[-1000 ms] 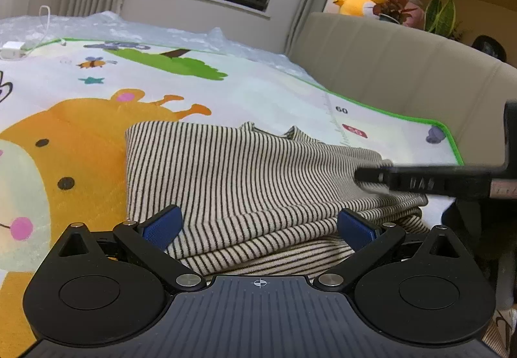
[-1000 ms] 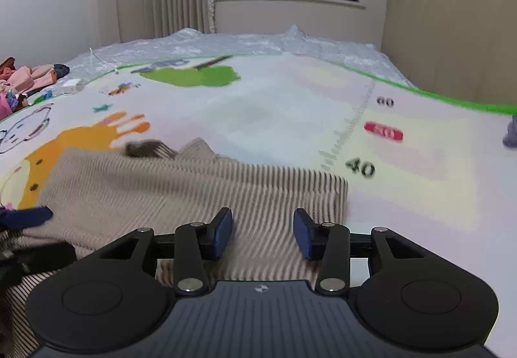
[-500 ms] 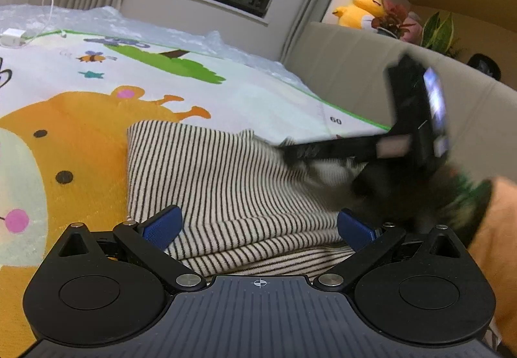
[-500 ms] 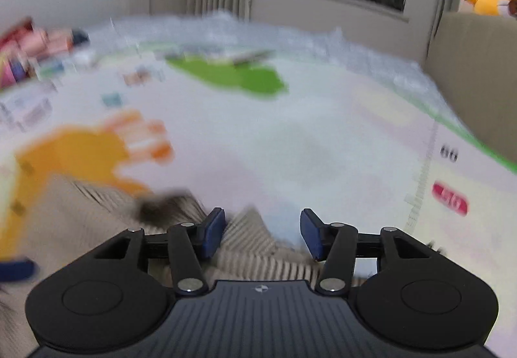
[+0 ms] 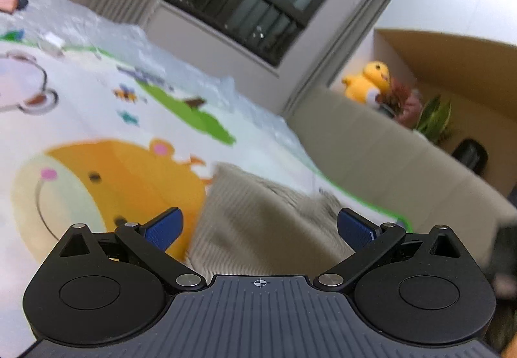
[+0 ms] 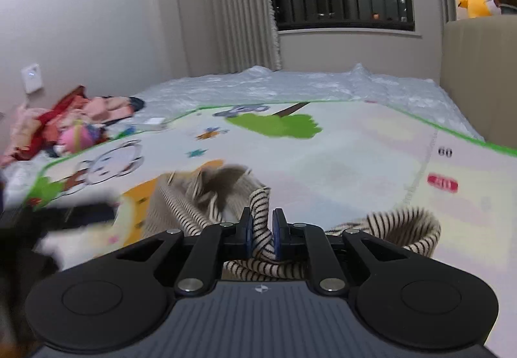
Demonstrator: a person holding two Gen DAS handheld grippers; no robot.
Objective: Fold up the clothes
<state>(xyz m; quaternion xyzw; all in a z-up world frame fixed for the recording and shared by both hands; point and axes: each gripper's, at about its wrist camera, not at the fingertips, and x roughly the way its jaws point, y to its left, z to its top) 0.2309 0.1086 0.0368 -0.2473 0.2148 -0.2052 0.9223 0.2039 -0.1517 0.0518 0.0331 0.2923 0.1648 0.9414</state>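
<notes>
A cream garment with thin dark stripes (image 5: 258,222) lies on the cartoon play mat (image 5: 106,106), motion-blurred in the left wrist view. My left gripper (image 5: 258,228) is open and empty, raised and tilted just above the garment's near part. In the right wrist view my right gripper (image 6: 261,228) is shut on a pinched fold of the striped garment (image 6: 260,212) and holds it lifted off the mat (image 6: 339,148). More of the cloth hangs bunched to the left and loops out to the right (image 6: 407,228). The blurred dark left gripper shows at the left edge (image 6: 64,215).
A beige padded headboard (image 5: 387,148) borders the mat on the right, with a yellow plush duck (image 5: 371,83) and plants on the shelf above. A pile of red and pink clothes (image 6: 64,128) lies at the mat's far left. Crinkled clear plastic (image 6: 290,83) covers the far end.
My right gripper has shut on a fold of the striped garment and lifted it. My left gripper has risen and tilted away, still open. The garment is now bunched rather than flat.
</notes>
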